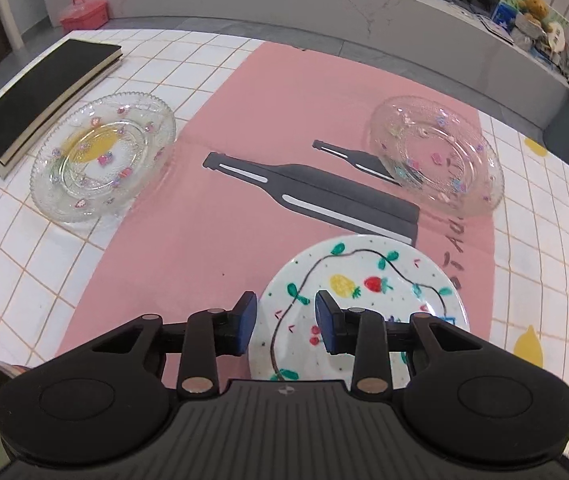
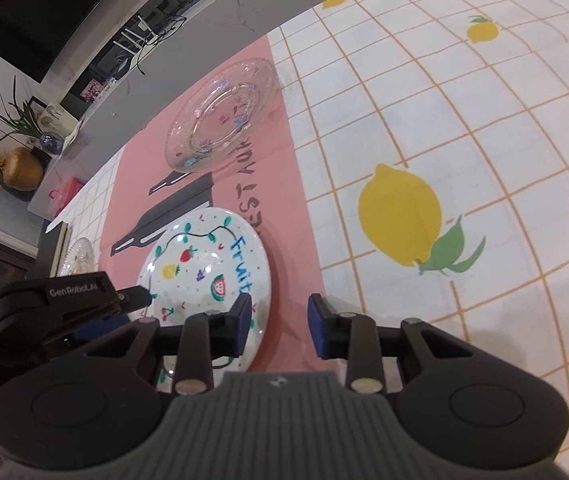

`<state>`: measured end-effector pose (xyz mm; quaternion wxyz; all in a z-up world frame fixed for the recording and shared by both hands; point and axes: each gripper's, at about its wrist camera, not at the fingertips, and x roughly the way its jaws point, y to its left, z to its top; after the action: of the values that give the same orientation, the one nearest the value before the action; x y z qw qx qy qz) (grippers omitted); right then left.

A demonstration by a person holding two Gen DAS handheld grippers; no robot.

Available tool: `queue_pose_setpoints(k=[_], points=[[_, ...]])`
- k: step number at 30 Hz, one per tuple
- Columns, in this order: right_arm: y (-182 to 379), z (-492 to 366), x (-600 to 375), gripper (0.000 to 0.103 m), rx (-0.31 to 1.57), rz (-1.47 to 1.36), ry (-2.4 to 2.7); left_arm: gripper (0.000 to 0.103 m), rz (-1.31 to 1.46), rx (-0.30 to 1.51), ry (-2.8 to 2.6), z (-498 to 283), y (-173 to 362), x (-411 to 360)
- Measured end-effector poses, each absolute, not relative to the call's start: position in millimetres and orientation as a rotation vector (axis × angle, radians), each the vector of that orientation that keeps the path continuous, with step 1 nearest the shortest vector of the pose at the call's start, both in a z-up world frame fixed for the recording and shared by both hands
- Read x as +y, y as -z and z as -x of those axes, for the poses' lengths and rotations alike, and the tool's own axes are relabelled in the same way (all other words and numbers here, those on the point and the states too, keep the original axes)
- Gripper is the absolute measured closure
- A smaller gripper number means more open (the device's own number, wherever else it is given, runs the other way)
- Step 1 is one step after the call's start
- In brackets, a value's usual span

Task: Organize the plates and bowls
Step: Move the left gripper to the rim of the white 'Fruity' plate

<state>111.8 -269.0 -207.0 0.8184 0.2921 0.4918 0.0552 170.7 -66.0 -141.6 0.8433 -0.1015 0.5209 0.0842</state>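
Observation:
A white plate painted with fruit lies on the pink mat near me; it also shows in the right wrist view. My left gripper is open, its jaws straddling the plate's left rim. My right gripper is open, its jaws astride the plate's right rim. A clear glass plate with flower dots sits at the left on the tiled cloth. A second clear glass plate sits at the far right of the mat, also in the right wrist view.
A black book lies at the far left beside the left glass plate. The tablecloth has white tiles and lemon prints. A pink box stands on the floor beyond the table. The left gripper's body shows in the right wrist view.

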Motion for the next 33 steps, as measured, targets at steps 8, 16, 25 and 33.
queue_pose_setpoints(k=[8, 16, 25, 33], points=[[214, -112, -267, 0.091, 1.064, -0.679, -0.133, 0.069, 0.234, 1.139, -0.186, -175, 150, -64], [209, -109, -283, 0.092, 1.048, -0.665, -0.065, 0.073, 0.251, 1.181, -0.108, -168, 149, -78], [209, -103, -323, 0.088, 1.042, -0.7, -0.025, 0.082, 0.32, 1.129, 0.027, -144, 156, -93], [209, -107, -329, 0.083, 1.002, -0.672, -0.042, 0.077, 0.332, 1.054, 0.043, -140, 159, -89]])
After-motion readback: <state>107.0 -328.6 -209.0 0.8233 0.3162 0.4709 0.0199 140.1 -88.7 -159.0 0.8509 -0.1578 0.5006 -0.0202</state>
